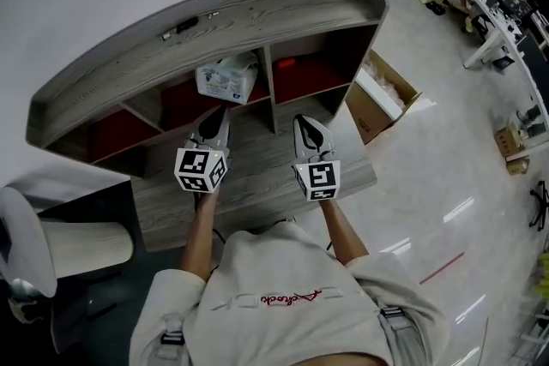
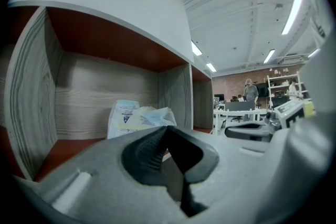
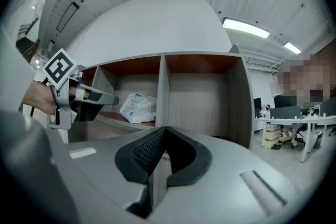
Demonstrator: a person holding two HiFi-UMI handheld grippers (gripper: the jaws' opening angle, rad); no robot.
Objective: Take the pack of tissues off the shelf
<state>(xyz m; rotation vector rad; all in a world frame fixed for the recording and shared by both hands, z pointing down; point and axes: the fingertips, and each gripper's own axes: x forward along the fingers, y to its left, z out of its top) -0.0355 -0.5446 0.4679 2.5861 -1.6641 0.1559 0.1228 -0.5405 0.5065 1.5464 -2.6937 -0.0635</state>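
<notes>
Pointing at the pack of tissues [image 1: 226,79] in the middle compartment of the shelf [image 1: 257,13], the left claw [image 1: 217,117] was clenched and empty, presumably aligned for reaching; the right claw [image 1: 306,126], likewise clenched empty, was held alongside.

tissue pack [image 1: 226,78] 1 | shelf [image 1: 257,13] 1 | box [image 1: 382,99] 1 | left gripper [image 1: 219,111], right gripper [image 1: 302,121]: 2

Grey woodgrain shelf [image 1: 257,9] (red-brown inside), white-and-blue tissue pack [image 1: 226,80], black-and-white marker cubes [image 1: 202,170]
</notes>
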